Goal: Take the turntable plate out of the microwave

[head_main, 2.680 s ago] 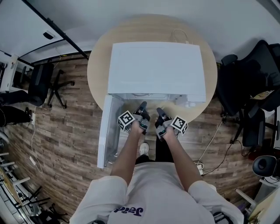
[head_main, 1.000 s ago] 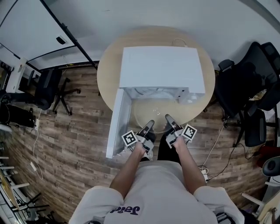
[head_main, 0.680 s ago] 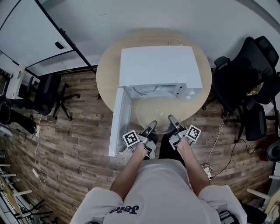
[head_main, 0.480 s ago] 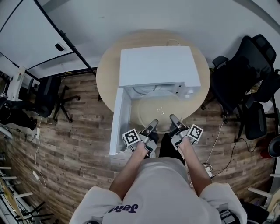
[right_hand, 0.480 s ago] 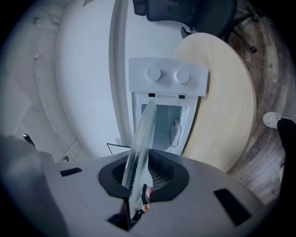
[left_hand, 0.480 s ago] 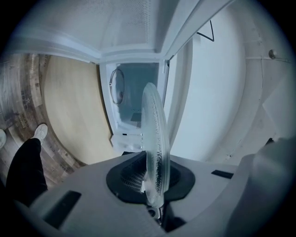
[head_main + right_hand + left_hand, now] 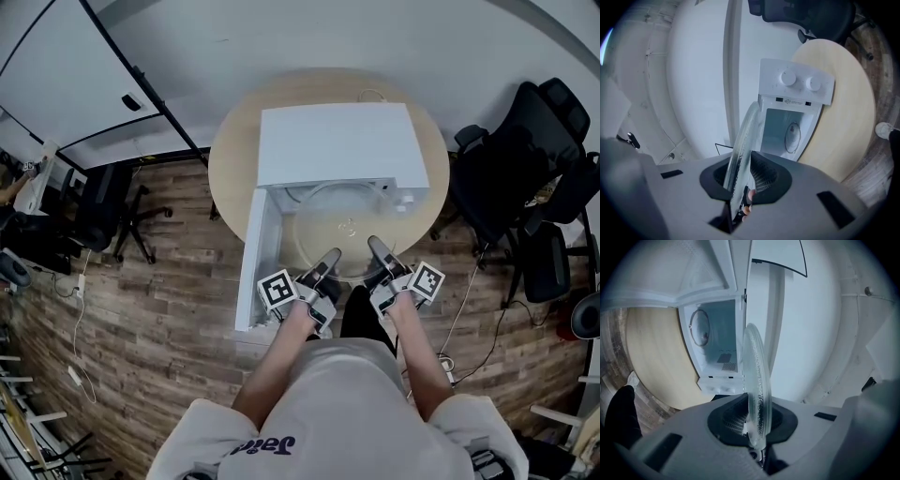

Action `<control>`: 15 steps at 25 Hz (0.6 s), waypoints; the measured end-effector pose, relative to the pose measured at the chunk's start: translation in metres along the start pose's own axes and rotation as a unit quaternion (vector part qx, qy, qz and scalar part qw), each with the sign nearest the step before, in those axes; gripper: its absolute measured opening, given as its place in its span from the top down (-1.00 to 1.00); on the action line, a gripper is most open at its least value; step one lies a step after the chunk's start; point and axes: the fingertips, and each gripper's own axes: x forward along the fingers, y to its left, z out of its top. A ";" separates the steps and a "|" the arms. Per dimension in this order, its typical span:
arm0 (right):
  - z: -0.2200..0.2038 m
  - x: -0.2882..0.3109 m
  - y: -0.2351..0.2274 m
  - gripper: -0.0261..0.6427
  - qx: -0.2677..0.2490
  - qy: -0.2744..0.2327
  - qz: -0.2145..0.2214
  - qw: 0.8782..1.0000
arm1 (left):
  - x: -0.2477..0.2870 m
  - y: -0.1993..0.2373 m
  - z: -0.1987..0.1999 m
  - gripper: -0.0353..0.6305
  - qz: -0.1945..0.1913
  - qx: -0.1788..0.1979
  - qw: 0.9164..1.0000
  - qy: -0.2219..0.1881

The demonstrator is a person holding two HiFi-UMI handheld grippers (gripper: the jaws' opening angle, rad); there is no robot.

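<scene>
Now the glass plate (image 7: 345,228) hangs just outside the mouth of the microwave (image 7: 339,141), above the near part of the table (image 7: 230,164). The left tongs (image 7: 328,259) and right tongs (image 7: 377,249) are each clamped on its near rim. Best to move both hands as one, level, without squeezing the glass harder. Only the head view shows the whole disc and the open door (image 7: 255,267). The gripper views show the rim edge-on between the pads and the bare ring (image 7: 700,328) inside.

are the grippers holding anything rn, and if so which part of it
Both grip the glass turntable plate by its near rim: the left gripper toward the rim's left, the right gripper toward its right.
</scene>
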 end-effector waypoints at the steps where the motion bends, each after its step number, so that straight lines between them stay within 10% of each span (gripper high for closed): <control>1: 0.000 0.001 0.003 0.77 -0.005 0.005 -0.001 1.000 | -0.001 -0.002 0.000 0.80 0.002 -0.001 1.000 -0.002; 15: -0.006 0.004 0.007 0.76 -0.015 0.026 0.004 1.000 | -0.008 -0.003 0.001 0.80 0.004 -0.004 1.000 -0.016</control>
